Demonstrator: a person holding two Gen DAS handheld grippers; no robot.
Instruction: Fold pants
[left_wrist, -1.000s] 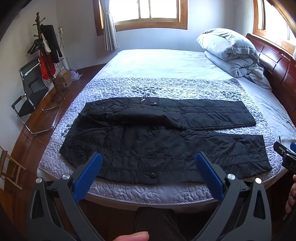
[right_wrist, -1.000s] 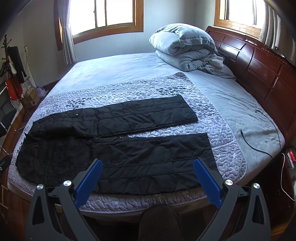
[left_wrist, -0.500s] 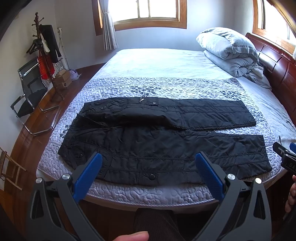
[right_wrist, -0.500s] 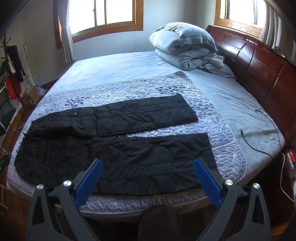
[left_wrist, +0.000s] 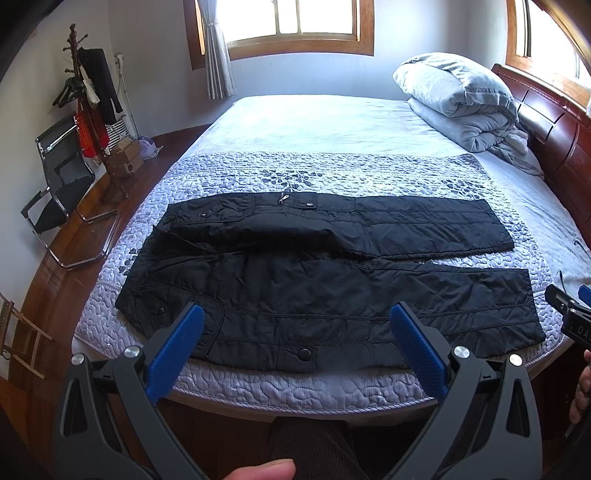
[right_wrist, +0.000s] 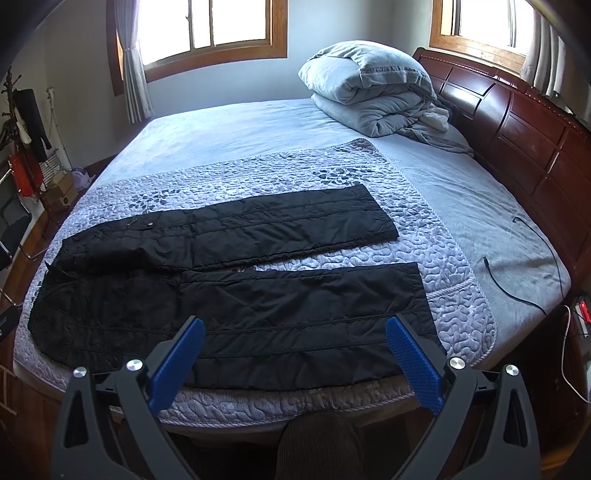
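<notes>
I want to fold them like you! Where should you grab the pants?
Probably the near leg of the pants: left gripper at the waistband, right gripper at the hem. Come from the bed's near edge, since that leg lies flat along it.

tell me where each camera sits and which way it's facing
Left wrist: on the left gripper, open, before the bed's near edge, facing the waist end of the black pants; a thumb shows.
Right wrist: on the right gripper, open, facing the leg ends.
Shared: pants, quilted cover, folded duvet.
</notes>
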